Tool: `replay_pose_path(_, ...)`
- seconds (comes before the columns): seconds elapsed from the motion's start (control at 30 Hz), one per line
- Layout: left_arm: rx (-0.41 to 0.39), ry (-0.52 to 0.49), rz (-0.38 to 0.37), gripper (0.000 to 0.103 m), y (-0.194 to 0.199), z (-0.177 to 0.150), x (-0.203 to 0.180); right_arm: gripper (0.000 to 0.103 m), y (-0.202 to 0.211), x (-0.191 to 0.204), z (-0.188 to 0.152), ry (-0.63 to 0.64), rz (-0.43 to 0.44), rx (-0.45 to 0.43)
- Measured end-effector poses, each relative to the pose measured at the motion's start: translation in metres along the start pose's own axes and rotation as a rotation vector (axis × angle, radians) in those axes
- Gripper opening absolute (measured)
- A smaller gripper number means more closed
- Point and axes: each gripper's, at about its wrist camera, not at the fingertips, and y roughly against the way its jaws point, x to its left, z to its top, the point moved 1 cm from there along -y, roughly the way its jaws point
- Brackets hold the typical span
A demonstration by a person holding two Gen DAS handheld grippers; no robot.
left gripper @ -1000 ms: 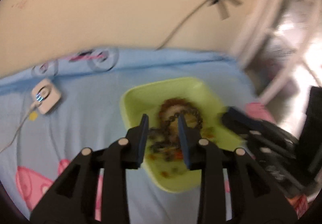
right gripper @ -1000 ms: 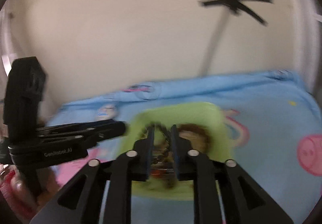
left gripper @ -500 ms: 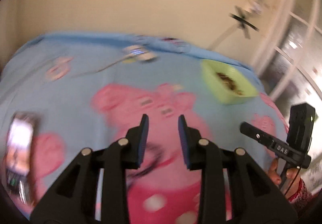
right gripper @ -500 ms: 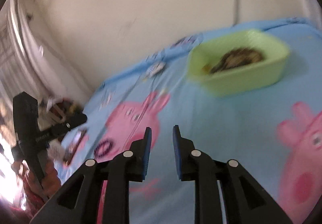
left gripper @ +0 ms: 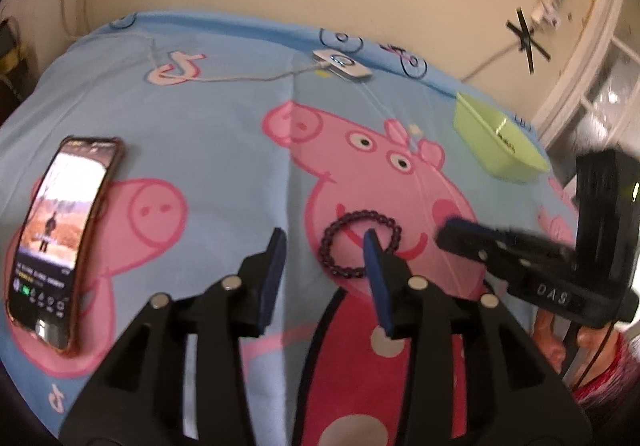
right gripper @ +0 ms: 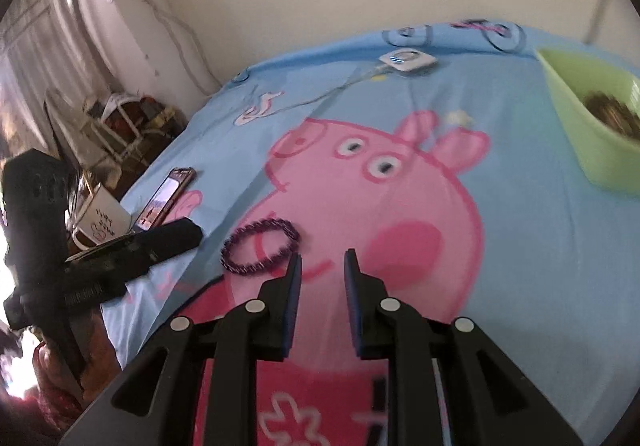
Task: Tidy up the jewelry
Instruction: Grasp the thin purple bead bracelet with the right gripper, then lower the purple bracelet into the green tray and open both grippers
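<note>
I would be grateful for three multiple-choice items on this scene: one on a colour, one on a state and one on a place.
1. What colour is the bowl?
A. light green
B. red
C. black

2. How is the phone?
A. face down
B. screen dark
C. face up, screen lit

3. Where is the beaded bracelet?
A. in the bowl
B. flat on the sheet, on the pink pig print
C. on the phone

Answers:
1. A, its walls show pale green in both views.
2. C, a picture glows on its screen.
3. B, it rings the pig's mouth, apart from the bowl and the phone.
</note>
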Motion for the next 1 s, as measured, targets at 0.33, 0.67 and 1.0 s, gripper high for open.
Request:
replay_pose_path(0.33,0.058,-0.053,0.055,0.011,-0.022,-0.007,-0.005,0.0,-0.05,0.033,0.01,0.27,-0.102,0.087)
replay_pose_path(0.67,0.057,-0.137,0.029,0.007,-0.025,-0.004,-0.042,0.0,-0.008,0.006,-0.014,0.168,-0.044,0.051)
replay_pose_path(1.0,0.127,-0.233,-0.164,0.007,-0.056,0.012,-0.129,0.0,0.068,-0.067,-0.03,-0.009,-0.128,-0.094)
